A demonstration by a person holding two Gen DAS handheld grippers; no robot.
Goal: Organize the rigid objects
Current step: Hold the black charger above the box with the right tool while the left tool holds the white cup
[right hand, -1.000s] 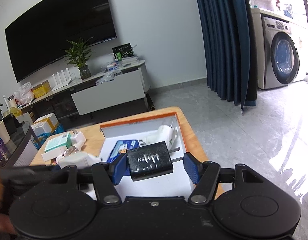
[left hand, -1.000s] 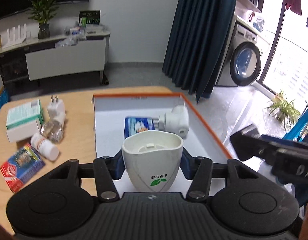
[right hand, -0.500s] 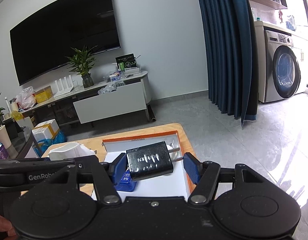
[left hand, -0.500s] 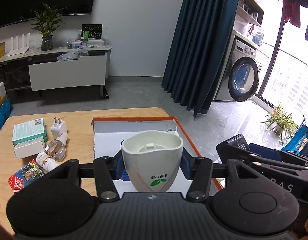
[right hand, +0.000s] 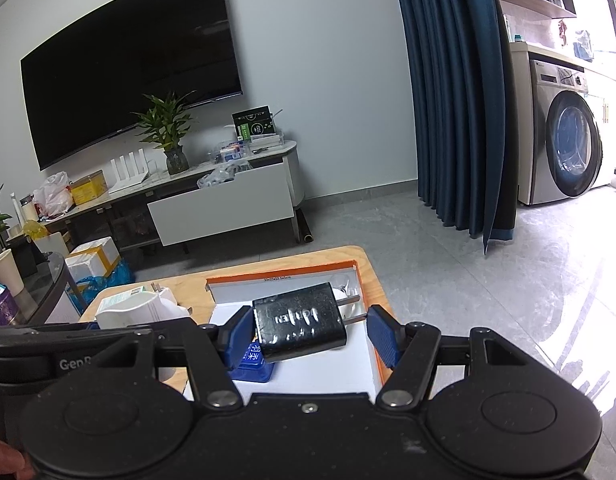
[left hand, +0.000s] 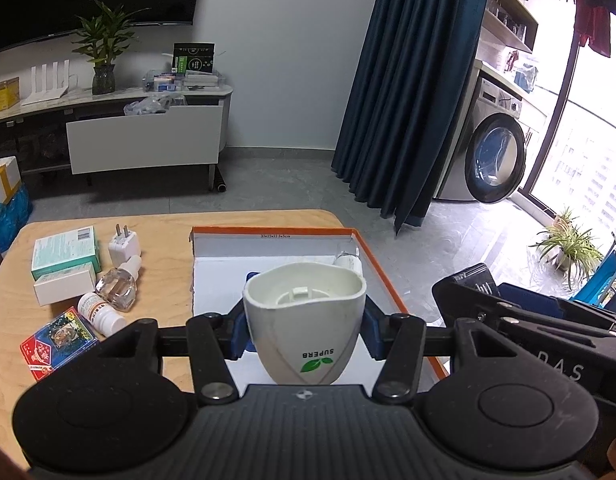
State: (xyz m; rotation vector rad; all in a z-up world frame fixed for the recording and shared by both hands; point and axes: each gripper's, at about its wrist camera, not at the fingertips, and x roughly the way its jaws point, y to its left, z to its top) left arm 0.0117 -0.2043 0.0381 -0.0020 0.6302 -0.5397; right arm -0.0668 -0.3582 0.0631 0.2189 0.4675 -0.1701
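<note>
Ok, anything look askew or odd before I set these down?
Yes: the black charger in the right gripper sits tilted, pinched between its body and the tips of its prongs rather than across flat sides, so that hold looks precarious. The white SUPERB device in the left gripper looks squarely held.

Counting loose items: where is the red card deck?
Left wrist view, lower left: the red card deck lies on the wooden table, beside the white pill bottle.
</note>
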